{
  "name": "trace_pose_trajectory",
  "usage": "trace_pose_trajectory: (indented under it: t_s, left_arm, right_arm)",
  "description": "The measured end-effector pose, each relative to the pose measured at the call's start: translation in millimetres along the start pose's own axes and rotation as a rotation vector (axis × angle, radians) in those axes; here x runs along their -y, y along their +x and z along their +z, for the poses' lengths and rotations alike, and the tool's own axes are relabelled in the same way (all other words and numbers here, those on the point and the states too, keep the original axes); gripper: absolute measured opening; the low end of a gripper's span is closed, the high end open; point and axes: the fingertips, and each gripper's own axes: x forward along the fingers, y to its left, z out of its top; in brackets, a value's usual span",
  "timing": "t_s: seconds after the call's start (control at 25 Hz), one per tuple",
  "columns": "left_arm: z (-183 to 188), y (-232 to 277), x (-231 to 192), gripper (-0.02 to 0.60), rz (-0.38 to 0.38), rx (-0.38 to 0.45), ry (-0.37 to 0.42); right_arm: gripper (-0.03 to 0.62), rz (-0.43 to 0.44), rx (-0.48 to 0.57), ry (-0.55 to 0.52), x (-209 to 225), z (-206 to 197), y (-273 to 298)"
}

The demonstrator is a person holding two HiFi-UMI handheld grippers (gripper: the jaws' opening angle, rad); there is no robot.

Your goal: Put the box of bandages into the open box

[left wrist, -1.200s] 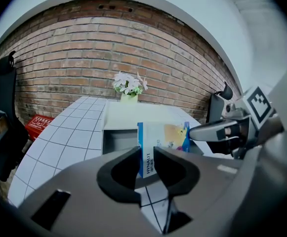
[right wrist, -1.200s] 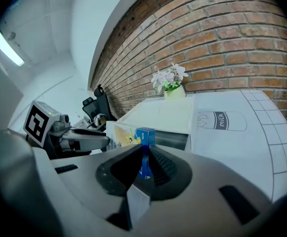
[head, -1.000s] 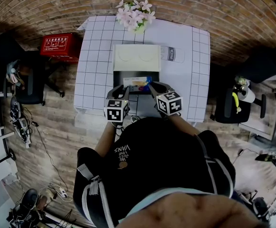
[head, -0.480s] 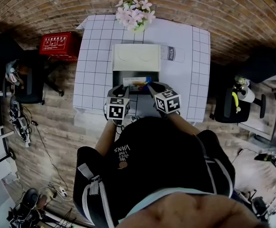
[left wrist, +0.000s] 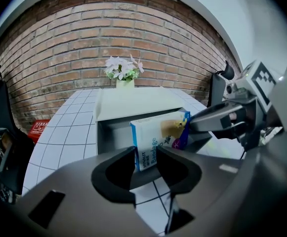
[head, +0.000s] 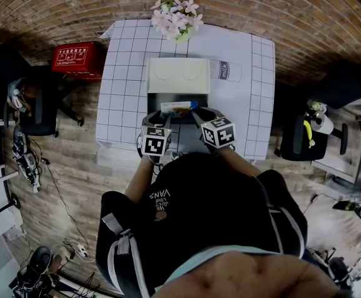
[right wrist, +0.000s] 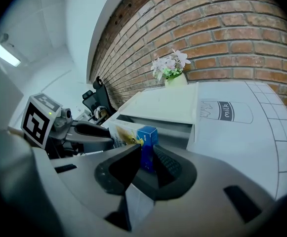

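Observation:
The bandage box (head: 179, 107) is white with a blue end and hangs level over the grey open box (head: 156, 100), whose cream lid (head: 178, 75) lies folded back. My left gripper (head: 159, 116) has the white end (left wrist: 144, 144) between its jaws. Those jaws are opening, and the pads stand just off the cardboard. My right gripper (head: 196, 112) is shut on the blue end (right wrist: 145, 138). In the left gripper view the right gripper (left wrist: 217, 122) reaches in from the right. In the right gripper view the left gripper (right wrist: 91, 132) comes in from the left.
The open box sits on a white checked table (head: 124, 92). A vase of pink flowers (head: 178, 18) stands at the far edge, and a milk-bottle print (head: 222, 70) lies right of the lid. A red crate (head: 77, 59) and dark chairs (head: 304, 138) flank the table.
Both grippers and the bandage box have edged slightly farther over the open box. The box now sits a little lower against the grey wall.

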Motion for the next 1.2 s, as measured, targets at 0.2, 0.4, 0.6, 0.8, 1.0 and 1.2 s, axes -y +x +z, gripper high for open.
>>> trace_pose_trajectory:
  t_s: [0.2, 0.4, 0.6, 0.8, 1.0, 1.2]
  left_arm:
    - [6.0, -3.2, 2.3, 0.128, -0.004, 0.014, 0.014]
    - [3.8, -2.4, 3.7, 0.132, -0.004, 0.013, 0.019]
    - [5.1, -1.9, 4.5, 0.140, -0.007, 0.020, 0.015]
    - [6.4, -1.3, 7.0, 0.141, -0.017, 0.020, 0.016]
    - [6.2, -2.1, 5.1, 0.141, -0.014, 0.019, 0.015]
    - [5.7, -1.6, 4.9, 0.141, -0.009, 0.024, 0.015]
  right_arm:
    - [0.072, -0.006, -0.004, 0.003, 1.6, -1.9, 0.9]
    - [0.092, -0.009, 0.000, -0.005, 1.6, -2.3, 1.6]
    - [0.094, -0.007, 0.001, -0.008, 1.0, -0.7, 1.7]
    - [0.094, -0.001, 0.000, -0.004, 0.5, -0.5, 2.2]
    - [0.094, -0.008, 0.002, 0.000, 2.0, 0.3, 1.6]
    - [0.093, -0.010, 0.005, 0.003, 3.3, -0.8, 2.4]
